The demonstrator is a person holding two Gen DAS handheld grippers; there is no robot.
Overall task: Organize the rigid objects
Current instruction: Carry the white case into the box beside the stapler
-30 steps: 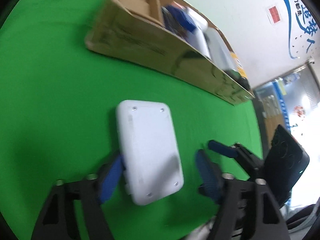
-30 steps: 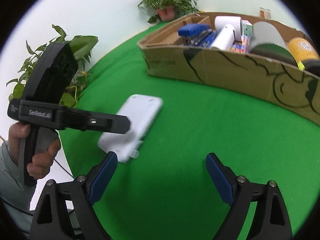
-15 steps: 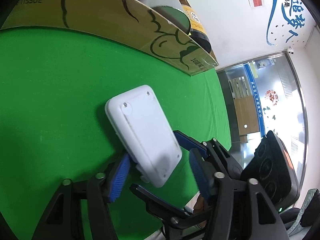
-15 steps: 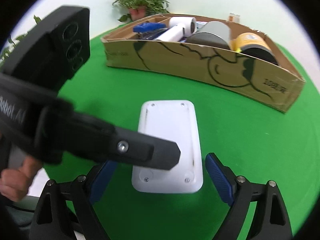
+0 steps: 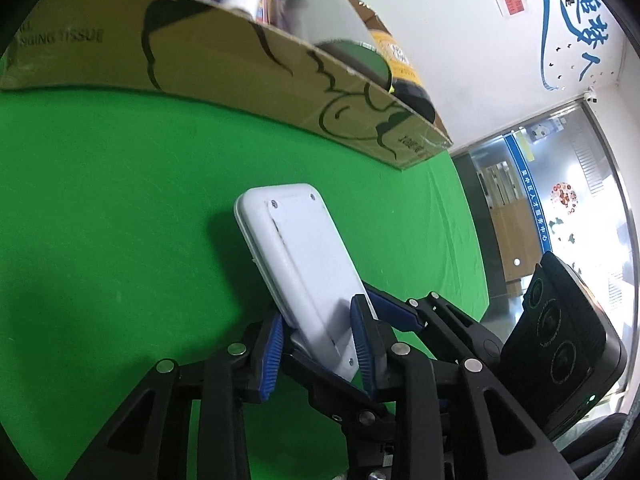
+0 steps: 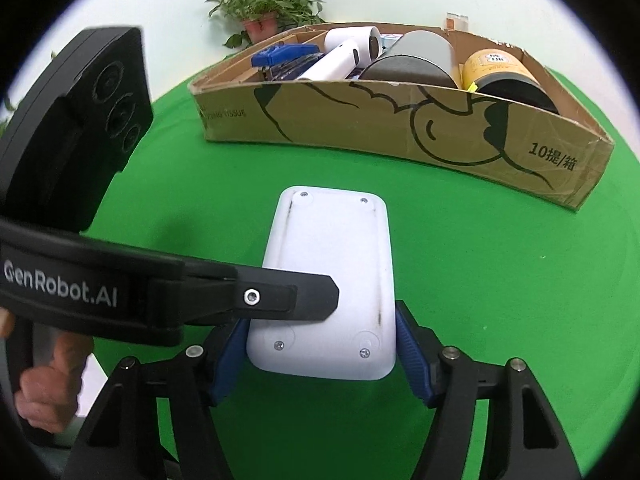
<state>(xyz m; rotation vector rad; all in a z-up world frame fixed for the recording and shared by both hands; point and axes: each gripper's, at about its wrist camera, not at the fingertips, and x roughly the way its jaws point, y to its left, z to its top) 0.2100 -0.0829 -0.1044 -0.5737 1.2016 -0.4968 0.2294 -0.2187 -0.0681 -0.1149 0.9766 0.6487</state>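
Note:
A flat white plastic device with screws in its back (image 5: 308, 256) is held off the green cloth, tilted. My left gripper (image 5: 318, 350) is shut on its near end across its thickness. My right gripper (image 6: 320, 354) is shut on the same device (image 6: 332, 264) across its width at the near end. The left gripper's black finger (image 6: 280, 300) lies over the device in the right wrist view. The right gripper's blue pad (image 5: 396, 312) shows behind the device in the left wrist view.
A long cardboard box (image 6: 400, 128) stands at the back of the green cloth (image 6: 500, 280), holding a grey cylinder (image 6: 416, 60), a yellow-labelled jar (image 6: 504, 76), a white tube (image 6: 340, 60) and a blue item (image 6: 280, 54). The box also shows in the left wrist view (image 5: 224, 60). A potted plant (image 6: 264, 4) stands behind.
Both grippers have closed on the white device and lifted it off the cloth. The right gripper came in from the side to face its near end.

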